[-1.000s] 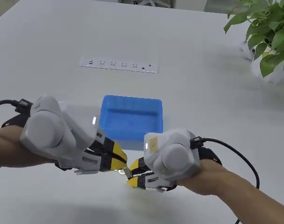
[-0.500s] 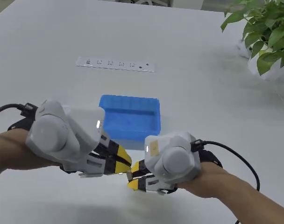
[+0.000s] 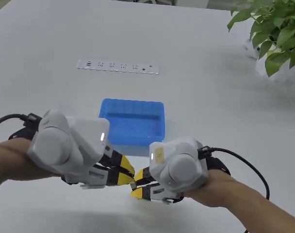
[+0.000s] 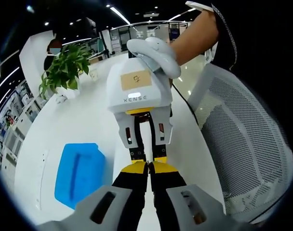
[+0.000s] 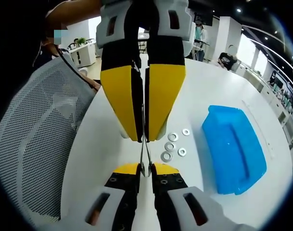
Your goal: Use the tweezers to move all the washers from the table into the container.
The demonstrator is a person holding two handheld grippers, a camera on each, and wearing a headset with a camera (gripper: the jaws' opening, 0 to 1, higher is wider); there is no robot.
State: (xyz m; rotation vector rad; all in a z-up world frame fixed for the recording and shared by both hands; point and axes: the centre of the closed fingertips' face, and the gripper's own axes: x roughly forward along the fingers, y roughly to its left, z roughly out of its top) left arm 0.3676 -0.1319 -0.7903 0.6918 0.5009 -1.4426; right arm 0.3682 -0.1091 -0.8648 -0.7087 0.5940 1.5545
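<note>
Jaws of left gripper clenched on tweezers; thin metal strip pokes out toward right gripper. Jaws of right gripper nearly together round strip's free end; pinching or merely alongside, cannot tell. Grippers tip to tip, near container, off its long side. Five washers loose on table, between tweezers and container, apart from both. No washer seen inside container. Step, likely: settling tweezers grip before first pick. Next calls for: tweezers tips lowered onto washer nearest container, blades squeezed on its rim.

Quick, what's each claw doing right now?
Left gripper: closed on the tweezers.
Right gripper: closed on the same tweezers.
</note>
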